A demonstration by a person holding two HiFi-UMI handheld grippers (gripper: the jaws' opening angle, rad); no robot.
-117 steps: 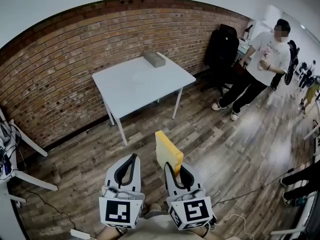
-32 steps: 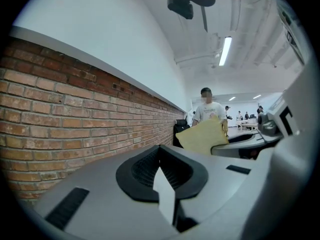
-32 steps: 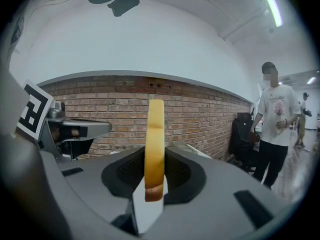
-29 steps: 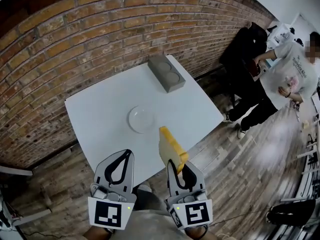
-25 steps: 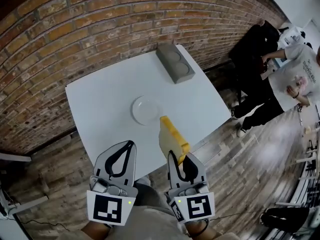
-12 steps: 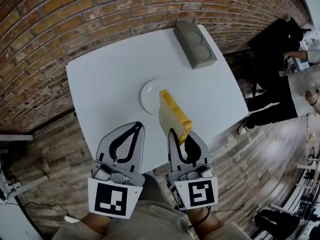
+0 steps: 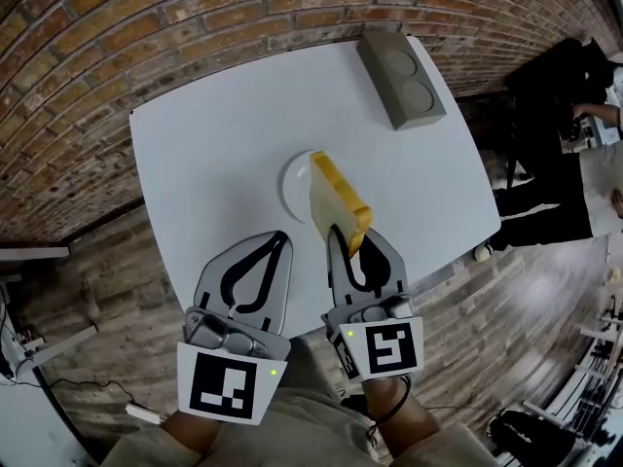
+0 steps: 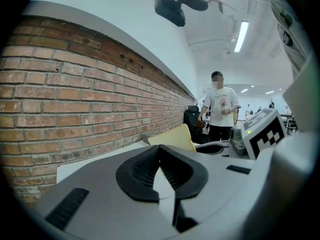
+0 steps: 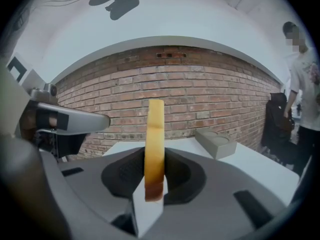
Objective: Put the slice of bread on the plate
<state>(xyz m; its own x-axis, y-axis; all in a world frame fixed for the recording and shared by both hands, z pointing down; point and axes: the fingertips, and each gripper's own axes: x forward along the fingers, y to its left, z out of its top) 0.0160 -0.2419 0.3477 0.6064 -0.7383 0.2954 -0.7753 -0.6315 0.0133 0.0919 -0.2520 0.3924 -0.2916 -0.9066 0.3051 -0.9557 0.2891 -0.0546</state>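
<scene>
Your right gripper (image 7: 352, 244) is clamped on the bread slice (image 7: 336, 200), which stands on edge in the air by the white plate (image 7: 291, 185). Left gripper (image 7: 276, 238) is closed and empty. You haven't lowered or released it yet.

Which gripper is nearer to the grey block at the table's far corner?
Right. In the head view the right gripper, gripping the bread slice, is below-left of the grey block; the left gripper lies further left.

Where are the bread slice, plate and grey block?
bread slice (image 7: 336, 204), head view, middle of the slice.
plate (image 7: 294, 185), head view, bare left part beside the bread.
grey block (image 7: 403, 78), head view, top face between its two round recesses.
</scene>
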